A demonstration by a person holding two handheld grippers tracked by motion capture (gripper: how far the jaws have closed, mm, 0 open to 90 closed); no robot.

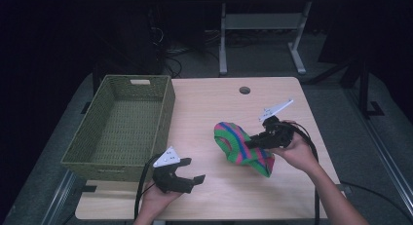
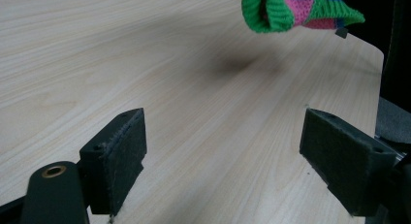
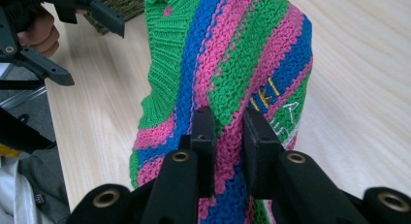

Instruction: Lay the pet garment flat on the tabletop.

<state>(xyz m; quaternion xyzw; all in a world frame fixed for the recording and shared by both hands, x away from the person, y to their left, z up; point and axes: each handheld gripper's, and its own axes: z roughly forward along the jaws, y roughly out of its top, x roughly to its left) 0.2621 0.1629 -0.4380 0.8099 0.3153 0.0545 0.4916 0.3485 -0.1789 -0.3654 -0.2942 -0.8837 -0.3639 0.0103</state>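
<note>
At the near edge of the pale wooden table [image 1: 209, 108], the left gripper [image 1: 187, 174] sits in the person's left hand [image 1: 155, 200], low over the bare wood with its black jaws spread wide and nothing between them; in the left gripper view its dark padded fingers [image 2: 118, 158] stand well apart over the grain. A grey three-cornered plate rides on top of it and a black cable trails back toward the person.

Further in and to the right, the right gripper [image 1: 251, 143] — held in the person's right hand [image 1: 298, 154] — pinches a knitted garment striped in green, pink and blue [image 1: 239, 146]. In the right gripper view its jaws press together on a fold of the knit, the pads [image 3: 203, 132] sunk into the stitches, with some yellow and white lettering on a blue and green band just beside them. The garment hangs bunched from that grip, its lower end near or on the tabletop right of centre; the left gripper view shows a ribbed green edge [image 2: 271, 13] raised above the wood with a soft shadow under it.

Beyond the left gripper, along the table's left side, stands a rectangular olive-green woven basket [image 1: 168, 105], well apart from the garment — nothing lies in it
</note>
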